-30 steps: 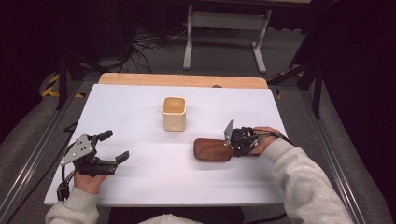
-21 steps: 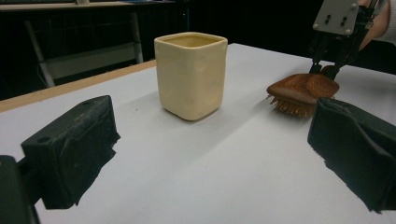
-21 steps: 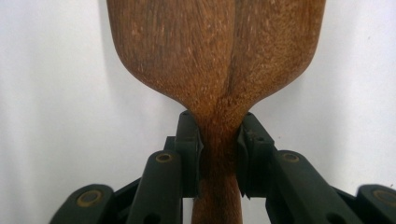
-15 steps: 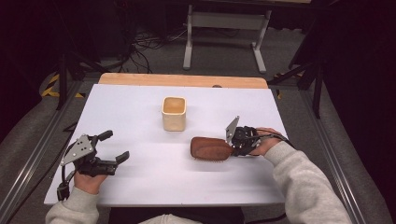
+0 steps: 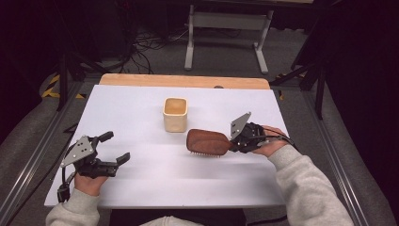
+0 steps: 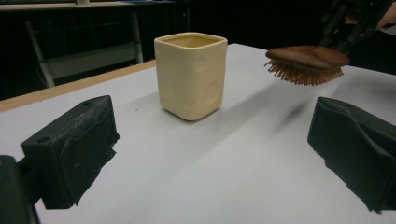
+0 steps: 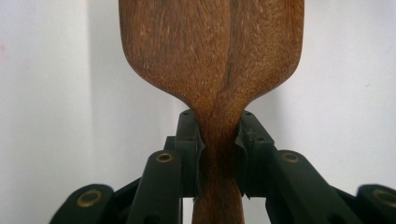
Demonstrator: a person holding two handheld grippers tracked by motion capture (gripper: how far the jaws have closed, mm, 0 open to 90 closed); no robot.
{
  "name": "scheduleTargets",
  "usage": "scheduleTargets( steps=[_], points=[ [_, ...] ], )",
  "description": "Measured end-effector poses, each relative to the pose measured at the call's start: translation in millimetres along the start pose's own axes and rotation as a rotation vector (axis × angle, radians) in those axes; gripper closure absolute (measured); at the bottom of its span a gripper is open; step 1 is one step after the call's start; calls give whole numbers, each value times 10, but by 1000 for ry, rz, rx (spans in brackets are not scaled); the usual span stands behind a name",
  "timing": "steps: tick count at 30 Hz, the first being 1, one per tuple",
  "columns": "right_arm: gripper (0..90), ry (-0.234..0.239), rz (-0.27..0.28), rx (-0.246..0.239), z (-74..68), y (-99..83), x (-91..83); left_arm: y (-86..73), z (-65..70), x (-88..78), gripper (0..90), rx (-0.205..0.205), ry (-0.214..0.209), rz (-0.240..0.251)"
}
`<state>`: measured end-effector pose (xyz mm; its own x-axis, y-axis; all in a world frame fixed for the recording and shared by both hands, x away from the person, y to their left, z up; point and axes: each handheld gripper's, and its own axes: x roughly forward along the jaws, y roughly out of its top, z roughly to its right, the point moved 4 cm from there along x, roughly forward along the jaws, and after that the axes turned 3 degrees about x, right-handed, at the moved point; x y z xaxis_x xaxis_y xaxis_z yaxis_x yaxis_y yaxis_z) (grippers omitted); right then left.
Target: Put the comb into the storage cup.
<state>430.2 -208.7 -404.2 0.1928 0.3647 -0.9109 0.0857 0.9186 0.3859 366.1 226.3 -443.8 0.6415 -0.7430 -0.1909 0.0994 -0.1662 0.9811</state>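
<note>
Left claw [image 5: 113,147] sits nearest, low over the front-left of the white surface [image 5: 141,188], jaws spread wide with nothing between them; in its own view the two black jaws frame the cup, so it looks parked and aimed that way, probably ready to steady it. Right claw [image 5: 234,142] is at mid-depth on the right, clamped on the neck of a wooden hairbrush [image 5: 208,142]; the right gripper view shows both jaws pinching the narrow handle just below where the head flares [image 7: 212,60], which makes sense, since that is the thinnest spot and keeps the head from sliding out. Brush is held roughly level, bristles down, back up, head pointing left toward the centre of the surface. The left gripper view shows it lifted clear with a shadow under it [image 6: 306,58], not resting. Just beyond and left of the brush head stands a cream square-sided ceramic cup [image 5: 175,114], upright, open mouth up, apart from the brush. My read: the brush is headed for the cup, handle would need tipping vertical first.
</note>
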Motion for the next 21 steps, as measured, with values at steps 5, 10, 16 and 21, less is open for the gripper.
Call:
scheduleTargets(
  steps=[5, 10, 16, 21],
  points=[
    [731, -21, 82, 8, -18, 53, -100, 0, 2, 1, 24, -1, -1, 0],
    [732, -44, 176, 25, -45, 104, -178, -1, 3, 3, 26, -3, -4, 0],
    [731, -80, 255, 43, -71, 123, -212, -3, 4, 7, 26, -7, -5, 0],
    [731, -127, 365, 69, -113, 167, -274, -4, -5, 5, 27, -2, -4, -3]
  ],
)
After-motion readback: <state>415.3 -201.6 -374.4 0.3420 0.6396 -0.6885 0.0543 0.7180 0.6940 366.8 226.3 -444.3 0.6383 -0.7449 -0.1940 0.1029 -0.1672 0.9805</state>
